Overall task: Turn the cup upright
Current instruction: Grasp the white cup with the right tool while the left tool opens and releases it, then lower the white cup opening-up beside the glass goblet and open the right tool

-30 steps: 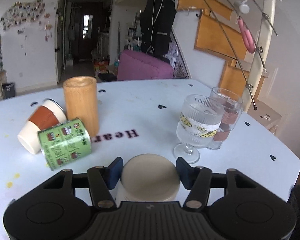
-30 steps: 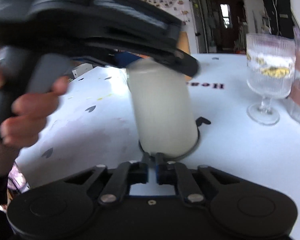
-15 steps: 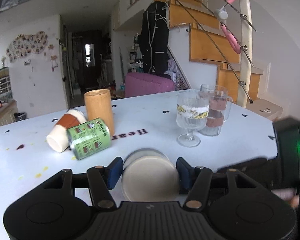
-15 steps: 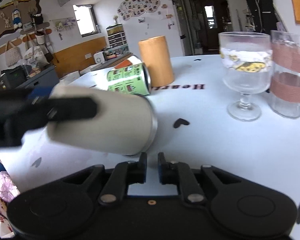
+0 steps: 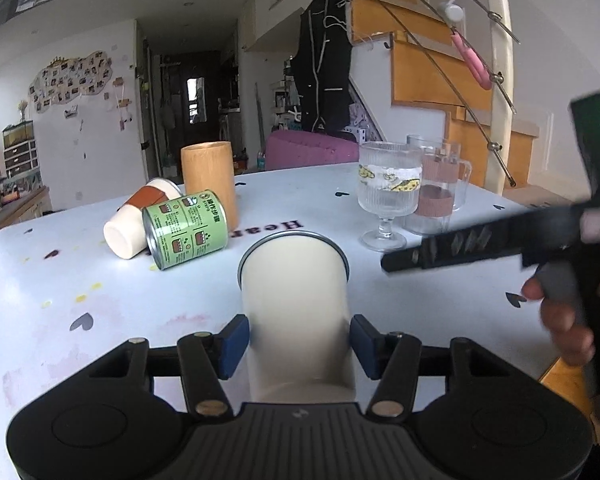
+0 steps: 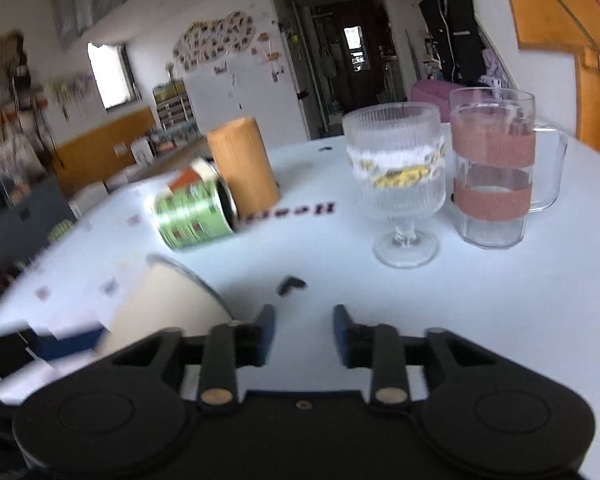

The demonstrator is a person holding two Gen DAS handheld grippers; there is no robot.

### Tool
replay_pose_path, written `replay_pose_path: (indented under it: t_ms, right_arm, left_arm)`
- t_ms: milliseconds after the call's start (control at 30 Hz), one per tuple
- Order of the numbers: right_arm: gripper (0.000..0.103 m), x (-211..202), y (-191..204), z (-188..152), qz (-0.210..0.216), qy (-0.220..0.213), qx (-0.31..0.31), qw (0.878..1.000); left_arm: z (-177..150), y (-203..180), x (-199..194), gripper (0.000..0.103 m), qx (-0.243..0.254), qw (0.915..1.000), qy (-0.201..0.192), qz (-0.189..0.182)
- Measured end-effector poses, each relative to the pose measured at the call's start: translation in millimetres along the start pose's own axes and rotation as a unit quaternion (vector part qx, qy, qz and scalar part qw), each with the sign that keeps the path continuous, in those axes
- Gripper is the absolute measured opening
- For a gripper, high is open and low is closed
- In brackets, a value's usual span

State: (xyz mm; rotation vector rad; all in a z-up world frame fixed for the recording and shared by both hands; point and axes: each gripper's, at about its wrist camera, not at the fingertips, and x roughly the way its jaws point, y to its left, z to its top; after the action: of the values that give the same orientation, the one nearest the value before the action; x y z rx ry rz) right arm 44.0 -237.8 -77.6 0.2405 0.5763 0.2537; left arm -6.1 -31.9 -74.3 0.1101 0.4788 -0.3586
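— One cup (image 5: 296,300) matters here: where is it?

— Low in the middle of my left wrist view, a smooth cream cylinder with a thin metal rim, tipped so its mouth points away from the camera. My left gripper (image 5: 298,340) pinches it across the body, one blue pad (image 5: 233,340) on each side. In the right wrist view the same cup (image 6: 168,304) sits at the lower left, slanted and blurred.

— And your other tongs?

— My right gripper (image 6: 302,336) is spread apart with nothing between its blue pads, only bare white table (image 6: 500,300) beyond them. From the left camera it shows as a dark blurred bar at the right edge (image 5: 480,244), with the hand (image 5: 568,320) wrapped on its handle.

— What surrounds the cup?

— Left of centre, a green printed tin can (image 5: 186,230) lies on its side, touching a paper cup (image 5: 140,218) with a brown sleeve, also on its side. Just behind them stands a matte wooden tumbler (image 5: 208,180), upright. Right of centre, a ribbed stemmed glass (image 5: 388,196) with a yellow pattern stands just beside a clear glass mug (image 5: 440,188) banded in pinkish rings. Small black hearts dot the glossy tabletop.
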Motion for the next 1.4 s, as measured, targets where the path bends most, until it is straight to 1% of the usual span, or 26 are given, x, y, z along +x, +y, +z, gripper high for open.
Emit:
replay_pose_path:
  t_ms: [33, 67, 100, 133, 167, 267, 333, 367, 433, 533, 567, 600, 633, 700, 733, 767, 867, 933, 1000, 1067, 1133, 1200, 1300, 1400]
  right_arm:
    - [0.056, -3.3, -2.0, 6.1, 0.016, 0.002, 0.017, 1.0]
    - [0.068, -4.5, -3.7, 12.3, 0.033, 0.007, 0.037, 0.999]
    - [0.075, -4.3, -5.1, 16.8, 0.049, 0.015, 0.053, 0.997]
    - [0.077, -1.0, -6.6, 22.6, 0.072, 0.032, 0.074, 0.994]
    - [0.08, 4.5, -7.5, 26.7, 0.093, 0.052, 0.095, 0.99]
    - [0.082, 31.6, -7.8, 32.4, 0.133, 0.12, 0.151, 0.972]
    - [0.083, 53.2, -3.9, 33.6, 0.149, 0.17, 0.169, 0.959]
    - [0.084, 61.2, -0.6, 33.2, 0.152, 0.187, 0.173, 0.955]
    - [0.086, 76.3, 6.3, 33.1, 0.145, 0.212, 0.177, 0.95]
    - [0.086, 92.8, 17.4, 32.4, 0.154, 0.237, 0.169, 0.944]
    - [0.084, 98.0, 21.3, 32.7, 0.155, 0.243, 0.164, 0.943]
    - [0.079, 102.3, 24.3, 32.4, 0.155, 0.246, 0.158, 0.944]
    - [0.079, 103.9, 24.5, 31.7, 0.155, 0.247, 0.151, 0.945]
    - [0.078, 101.5, 27.4, 31.6, 0.153, 0.236, 0.138, 0.95]
    - [0.078, 96.0, 27.4, 32.4, 0.148, 0.222, 0.126, 0.955]
    - [0.078, 90.5, 29.8, 33.9, 0.139, 0.201, 0.107, 0.964]
    - [0.078, 70.6, 34.5, 40.0, 0.119, 0.13, 0.044, 0.983]
    - [0.078, 58.9, 38.0, 40.9, 0.104, 0.081, 0.0, 0.991]
    - [0.077, 48.0, 43.2, 37.0, 0.078, 0.031, -0.056, 0.995]
    - [0.076, 42.0, 47.5, 29.6, 0.045, -0.006, -0.115, 0.992]
    - [0.076, 38.1, 52.5, 17.3, 0.016, -0.033, -0.173, 0.984]
    - [0.076, 33.2, 57.5, 9.3, 0.009, -0.05, -0.212, 0.976]
    - [0.075, 31.3, 64.3, 5.9, 0.002, -0.055, -0.24, 0.969]
    - [0.074, 37.3, 65.9, 10.6, 0.003, -0.054, -0.238, 0.97]
  left_arm:
    - [-0.2, -0.1, -0.5, 0.061, -0.003, 1.0, 0.001, 0.002]
    - [-0.4, 0.5, -1.4, 0.068, -0.006, 1.0, 0.0, 0.004]
    - [-1.3, 0.9, -2.3, 0.075, -0.009, 1.0, -0.001, 0.005]
    - [-1.9, 1.4, -2.9, 0.077, -0.01, 0.9999, -0.001, 0.004]
    - [-2.4, 2.7, -3.6, 0.078, -0.014, 0.9999, -0.001, 0.0]
    - [-3.1, 6.2, -2.1, 0.078, -0.023, 0.9996, 0.009, -0.013]
    - [-3.9, 7.9, -1.0, 0.078, -0.028, 0.9993, 0.014, -0.019]
    - [-4.5, 9.1, -0.9, 0.078, -0.03, 0.9992, 0.015, -0.022]
    - [-5.6, 10.1, -1.2, 0.078, -0.031, 0.9991, 0.015, -0.023]
    - [-7.0, 11.8, -1.3, 0.078, -0.036, 0.9989, 0.017, -0.025]
    - [-7.7, 12.5, -1.0, 0.078, -0.038, 0.9988, 0.019, -0.025]
    - [-9.1, 13.8, -1.3, 0.078, -0.039, 0.9987, 0.02, -0.024]
    - [-9.8, 15.0, -1.4, 0.079, -0.042, 0.9986, 0.021, -0.023]
    - [-10.4, 17.3, -2.4, 0.084, -0.048, 0.9984, 0.02, -0.022]
    - [-10.5, 17.9, -3.2, 0.084, -0.051, 0.9983, 0.019, -0.022]
    - [-10.3, 19.3, -3.8, 0.084, -0.054, 0.9981, 0.018, -0.022]
    - [-8.8, 22.3, -4.8, 0.086, -0.063, 0.9977, 0.013, -0.022]
    - [-8.1, 24.1, -4.8, 0.089, -0.068, 0.9974, 0.01, -0.021]
    - [-7.7, 25.0, -3.6, 0.09, -0.074, 0.9971, 0.009, -0.019]
    - [-8.4, 27.7, -2.5, 0.09, -0.082, 0.9965, 0.01, -0.017]
    - [-8.8, 30.5, -1.4, 0.09, -0.087, 0.9961, 0.012, -0.013]
    - [-8.8, 34.2, -1.7, 0.09, -0.088, 0.9961, 0.013, -0.005]
    - [-8.3, 43.6, -2.6, 0.09, -0.098, 0.9951, 0.012, 0.009]
    - [-8.5, 53.5, -4.9, 0.09, -0.11, 0.9937, 0.007, 0.02]
